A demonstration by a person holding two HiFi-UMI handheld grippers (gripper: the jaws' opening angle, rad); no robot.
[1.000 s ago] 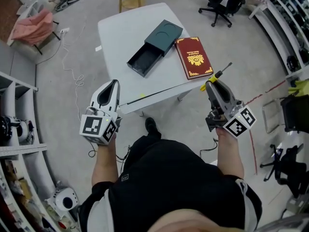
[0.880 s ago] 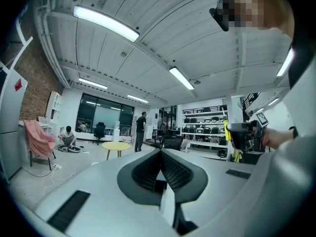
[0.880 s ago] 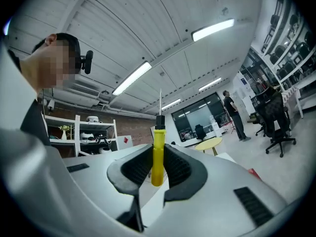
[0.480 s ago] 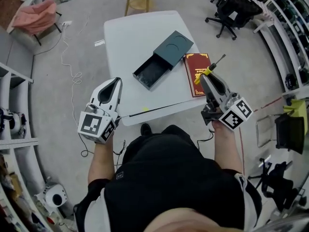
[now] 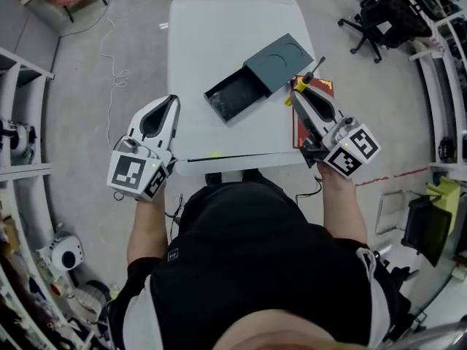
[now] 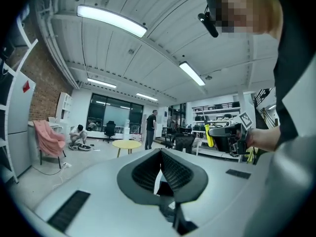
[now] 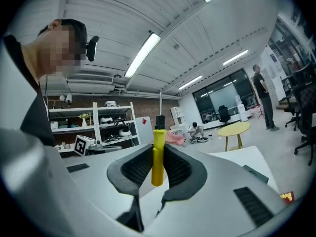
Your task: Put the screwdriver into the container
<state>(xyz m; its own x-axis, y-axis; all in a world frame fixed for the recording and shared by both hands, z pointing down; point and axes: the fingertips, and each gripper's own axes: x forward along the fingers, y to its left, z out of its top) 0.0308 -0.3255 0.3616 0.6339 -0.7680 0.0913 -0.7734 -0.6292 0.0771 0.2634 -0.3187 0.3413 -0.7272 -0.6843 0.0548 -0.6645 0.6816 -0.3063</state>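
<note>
I have the right tool (image 5: 300,95) clenched on the yellow screwdriver (image 7: 157,154), shaft past the tips, above the tabletop (image 5: 219,28) just beside the open container (image 5: 232,99). Left tool (image 5: 169,104) is clenched on nothing, at the tabletop's left edge.

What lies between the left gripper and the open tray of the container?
Only a bare stretch of the white table separates the left gripper from the container's open tray; the head view shows this.
</note>
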